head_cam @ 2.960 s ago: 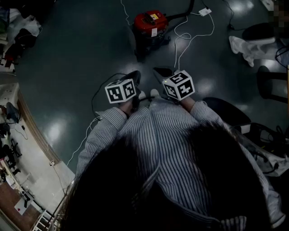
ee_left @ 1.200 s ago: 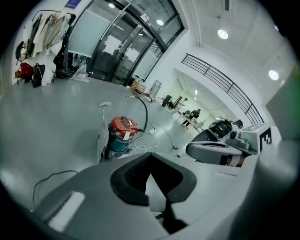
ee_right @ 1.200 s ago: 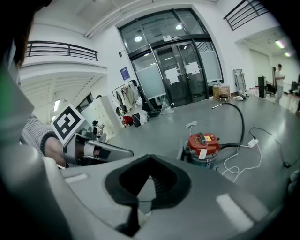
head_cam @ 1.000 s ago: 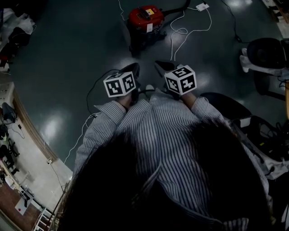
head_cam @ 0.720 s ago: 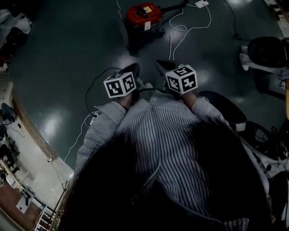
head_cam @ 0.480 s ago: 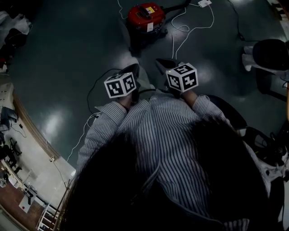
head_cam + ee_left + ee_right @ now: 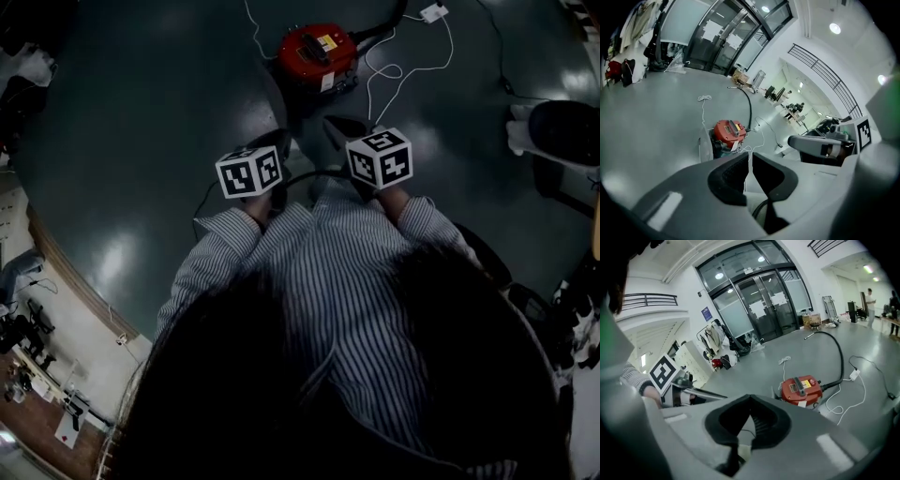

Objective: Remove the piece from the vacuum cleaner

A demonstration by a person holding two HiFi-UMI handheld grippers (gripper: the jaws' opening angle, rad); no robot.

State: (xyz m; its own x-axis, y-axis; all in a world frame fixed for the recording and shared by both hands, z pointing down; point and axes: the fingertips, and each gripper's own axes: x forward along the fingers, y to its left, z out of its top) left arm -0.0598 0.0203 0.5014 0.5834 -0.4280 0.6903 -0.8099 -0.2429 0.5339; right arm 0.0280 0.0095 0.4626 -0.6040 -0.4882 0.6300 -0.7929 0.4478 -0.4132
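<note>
A red canister vacuum cleaner (image 7: 317, 58) stands on the dark floor, some way ahead of both grippers. It also shows in the left gripper view (image 7: 730, 131) and the right gripper view (image 7: 801, 388). A black hose (image 7: 836, 357) curves away from its right side, and a grey flat part (image 7: 705, 147) stands against its left side. My left gripper (image 7: 750, 154) is held in the air before the person's chest; its jaws are opening, a narrow gap shows and nothing is between them. My right gripper (image 7: 750, 397) hangs beside it with its tips together, empty.
A white cable (image 7: 403, 70) runs from the vacuum to a power strip (image 7: 433, 13) on the floor. A dark chair (image 7: 562, 131) with white cloth stands at the right. Cluttered benches (image 7: 37, 309) line the left edge. Glass doors (image 7: 764, 305) stand far behind the vacuum.
The head view has swung slightly, so the vacuum sits a little lower and further right in it. Both grippers stay side by side before the chest.
</note>
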